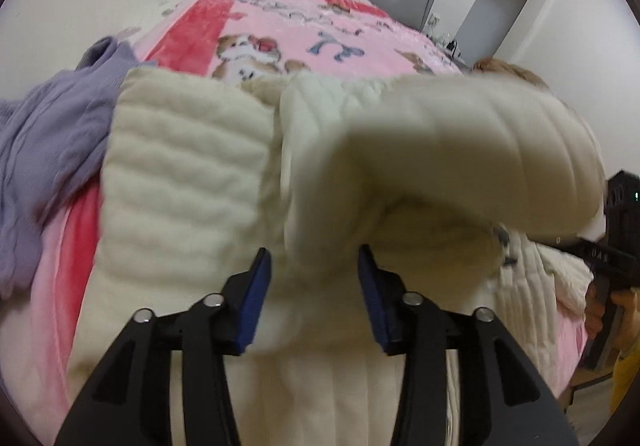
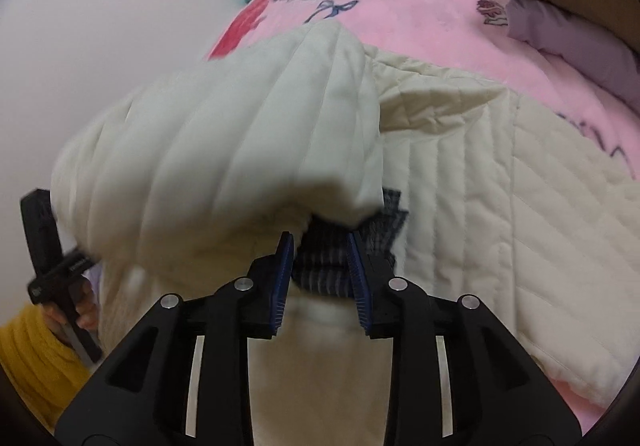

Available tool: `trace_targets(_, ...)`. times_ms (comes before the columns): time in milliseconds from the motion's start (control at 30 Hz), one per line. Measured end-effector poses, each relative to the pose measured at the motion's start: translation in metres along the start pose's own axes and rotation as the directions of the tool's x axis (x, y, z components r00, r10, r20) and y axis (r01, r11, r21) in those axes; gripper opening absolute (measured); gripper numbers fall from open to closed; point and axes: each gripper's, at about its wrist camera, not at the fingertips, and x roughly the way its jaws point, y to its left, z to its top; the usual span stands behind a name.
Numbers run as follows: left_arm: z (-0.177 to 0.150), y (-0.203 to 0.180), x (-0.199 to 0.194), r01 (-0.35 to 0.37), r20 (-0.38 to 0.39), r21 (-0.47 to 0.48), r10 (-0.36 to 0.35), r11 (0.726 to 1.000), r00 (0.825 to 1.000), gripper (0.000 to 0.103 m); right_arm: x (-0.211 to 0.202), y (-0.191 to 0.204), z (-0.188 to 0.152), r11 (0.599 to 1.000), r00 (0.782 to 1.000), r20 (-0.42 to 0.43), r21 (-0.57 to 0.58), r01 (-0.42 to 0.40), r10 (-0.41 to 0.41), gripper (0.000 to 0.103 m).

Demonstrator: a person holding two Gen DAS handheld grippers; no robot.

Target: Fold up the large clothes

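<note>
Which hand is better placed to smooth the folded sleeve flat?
Probably the left: its tool stands open right below the cream coat's sleeve. The right tool straddles the dark checked collar instead.

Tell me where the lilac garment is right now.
The lilac garment lies crumpled on the pink blanket at the left edge of the left wrist view, touching the cream quilted coat.

Cream quilted coat [image 2: 460, 182], dark plaid lining [image 2: 340, 246], pink teddy-print blanket [image 1: 300, 30], lilac garment [image 1: 52, 126]
</note>
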Motion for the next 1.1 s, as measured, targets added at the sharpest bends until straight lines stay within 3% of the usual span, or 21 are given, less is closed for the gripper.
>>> trace_targets(33,-0.003,0.0,-0.003,0.007,-0.022,-0.004,-0.008,1.0,1.0,0.046,-0.004,-0.005,-0.002,0.999,0.999,-0.015,0.037,-0.034,0.035,0.03)
trace_targets(67,-0.003,0.001,-0.007,0.026,-0.046,-0.018,-0.027,1.0,0.999,0.046,-0.007,-0.009,-0.002,0.995,0.998,-0.022,0.078,-0.063,0.065,0.04)
trace_targets(100,0.0,0.002,-0.015,0.075,-0.063,-0.064,-0.079,0.995,0.995,0.047,-0.013,-0.016,-0.003,0.983,0.994,-0.025,0.154,-0.102,0.107,0.046)
trace_targets(133,0.004,0.004,-0.023,0.138,-0.056,-0.129,-0.146,0.982,0.988,0.051,-0.02,-0.025,-0.003,0.954,0.985,-0.004,0.252,-0.164,0.171,0.056)
trace_targets(167,0.008,0.005,-0.027,0.179,-0.047,-0.17,-0.189,0.969,0.981,0.065,-0.024,-0.029,-0.002,0.934,0.98,0.018,0.297,-0.196,0.2,0.058)
trace_targets(233,0.022,0.01,-0.037,0.309,0.004,-0.305,-0.323,0.901,0.946,0.074,-0.036,-0.041,0.0,0.841,0.945,0.127,0.43,-0.327,0.302,0.06)
trace_targets(333,0.035,0.014,-0.035,0.419,0.071,-0.459,-0.437,0.784,0.897,0.076,-0.038,-0.051,0.008,0.689,0.883,0.255,0.553,-0.468,0.395,0.071)
trace_targets(400,0.04,0.017,-0.028,0.415,0.093,-0.536,-0.437,0.735,0.894,0.077,-0.03,-0.053,0.015,0.638,0.875,0.268,0.602,-0.479,0.404,0.072)
trace_targets(467,0.041,0.022,-0.016,0.391,0.098,-0.61,-0.424,0.689,0.9,0.077,-0.018,-0.052,0.025,0.643,0.889,0.241,0.621,-0.449,0.389,0.072)
trace_targets(533,0.041,0.028,0.0,0.378,0.091,-0.677,-0.438,0.632,0.895,0.077,0.0,-0.05,0.035,0.642,0.897,0.208,0.637,-0.427,0.39,0.072)
trace_targets(600,0.038,0.031,0.015,0.375,0.097,-0.713,-0.447,0.593,0.89,0.077,0.014,-0.048,0.042,0.652,0.906,0.172,0.644,-0.4,0.387,0.075)
trace_targets(633,0.038,0.032,0.02,0.369,0.094,-0.72,-0.444,0.587,0.891,0.077,0.021,-0.044,0.045,0.673,0.919,0.139,0.642,-0.367,0.368,0.075)
trace_targets(700,0.036,0.032,0.031,0.331,0.065,-0.737,-0.426,0.589,0.903,0.064,0.032,-0.037,0.049,0.699,0.928,0.107,0.628,-0.341,0.357,0.067)
trace_targets(767,0.034,0.032,0.042,0.312,0.046,-0.758,-0.43,0.573,0.901,0.025,0.04,-0.035,0.049,0.695,0.927,0.121,0.629,-0.348,0.355,0.031)
trace_targets(800,0.033,0.031,0.044,0.311,0.048,-0.763,-0.43,0.566,0.902,0.017,0.041,-0.034,0.049,0.699,0.929,0.124,0.626,-0.346,0.35,0.023)
trace_targets(833,0.036,0.028,0.044,0.305,0.044,-0.753,-0.418,0.583,0.907,0.013,0.039,-0.033,0.051,0.713,0.931,0.129,0.61,-0.346,0.342,0.011)
trace_targets(900,0.049,0.019,0.03,0.314,0.063,-0.678,-0.374,0.664,0.925,0.007,0.021,-0.02,0.055,0.783,0.935,0.172,0.511,-0.354,0.311,0.008)
trace_targets(933,0.058,0.011,0.015,0.324,0.095,-0.603,-0.338,0.729,0.936,0.007,0.011,-0.012,0.059,0.819,0.935,0.187,0.451,-0.355,0.302,0.007)
trace_targets(1000,0.066,-0.002,-0.014,0.341,0.162,-0.444,-0.3,0.828,0.94,0.007,-0.011,0.013,0.062,0.912,0.95,0.182,0.283,-0.297,0.253,0.007)
trace_targets(1033,0.066,-0.01,-0.027,0.334,0.176,-0.36,-0.288,0.871,0.941,0.007,-0.018,0.02,0.061,0.934,0.956,0.175,0.232,-0.272,0.235,0.007)
trace_targets(1100,0.058,-0.02,-0.036,0.298,0.148,-0.25,-0.267,0.921,0.952,0.007,-0.022,0.033,0.048,0.971,0.975,0.132,0.134,-0.197,0.179,0.007)
